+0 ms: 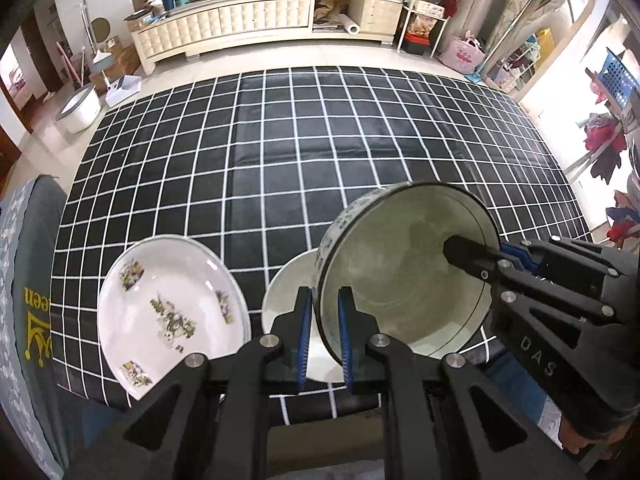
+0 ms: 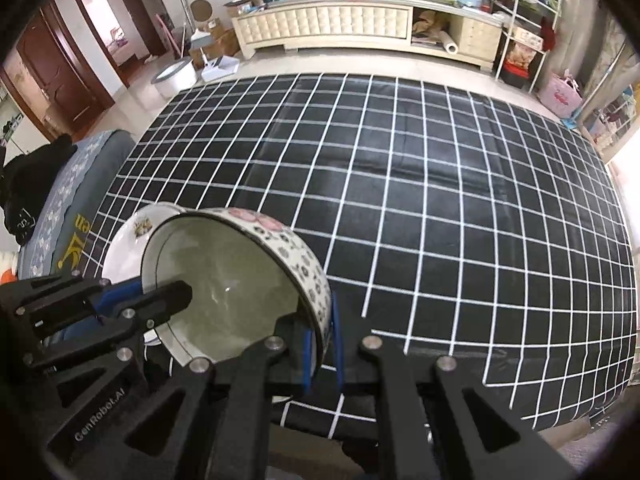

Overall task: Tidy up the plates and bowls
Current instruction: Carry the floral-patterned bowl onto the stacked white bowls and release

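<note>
Both tools, left (image 1: pixel 323 336) and right (image 2: pixel 320 350), are clamped on opposite rims of the patterned ceramic bowl (image 1: pixel 404 280), tilted. It hangs just above the plain white plate (image 1: pixel 290 292), with the decorated white plate (image 1: pixel 172 308) beside that on the black checked table (image 1: pixel 320 140).

Your right tool (image 2: pixel 320 344) is clamped on the near wall of a floral-patterned bowl (image 2: pixel 280 248), one blue pad inside the rim and one outside. The bowl is tipped so its pale inside faces you. Your left tool (image 2: pixel 160 300) comes in from the left and grips the opposite rim, one finger lying inside the bowl. Behind the bowl's left edge, a white decorated plate (image 2: pixel 132 236) shows on the black, white-gridded bench (image 2: pixel 440 200).
</note>
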Demonstrator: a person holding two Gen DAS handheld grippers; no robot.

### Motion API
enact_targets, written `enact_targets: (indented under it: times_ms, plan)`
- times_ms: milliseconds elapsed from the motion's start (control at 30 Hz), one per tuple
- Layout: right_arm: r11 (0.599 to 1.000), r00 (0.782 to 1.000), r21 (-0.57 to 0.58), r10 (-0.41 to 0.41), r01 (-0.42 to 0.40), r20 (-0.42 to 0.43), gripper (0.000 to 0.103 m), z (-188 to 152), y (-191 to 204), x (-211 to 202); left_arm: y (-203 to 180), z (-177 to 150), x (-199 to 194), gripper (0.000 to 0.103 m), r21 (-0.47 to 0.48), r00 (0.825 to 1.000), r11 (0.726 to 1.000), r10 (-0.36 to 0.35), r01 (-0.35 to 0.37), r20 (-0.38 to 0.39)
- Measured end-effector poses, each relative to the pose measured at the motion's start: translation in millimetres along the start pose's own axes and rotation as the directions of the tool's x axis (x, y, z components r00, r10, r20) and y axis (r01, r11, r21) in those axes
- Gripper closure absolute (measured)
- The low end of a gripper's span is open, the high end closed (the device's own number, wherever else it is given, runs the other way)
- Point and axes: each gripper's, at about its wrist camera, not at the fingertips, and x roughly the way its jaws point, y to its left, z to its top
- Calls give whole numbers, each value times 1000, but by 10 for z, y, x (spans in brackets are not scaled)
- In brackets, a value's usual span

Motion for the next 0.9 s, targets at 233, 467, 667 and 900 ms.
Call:
enact_targets:
  times_ms: [233,467,667,900]
  plan:
    - [1000,999,-13,-13,12,-29,91,-55,138,104,132,-149,55,92,-20,1000,1000,1,-1,-22]
    - [999,998,-28,-29,27,-53,91,-64,224,215,233,-244,167,92,-37,999,999,-5,4,-43]
    - [999,997,-31,-33,31,-70,91,-74,239,278,254,-297,243,92,-52,998,999,-11,8,-59]
    - [999,994,-39,-41,38,-99,91,-98,242,374,313,-324,352,92,-51,998,999,-5,2,-69]
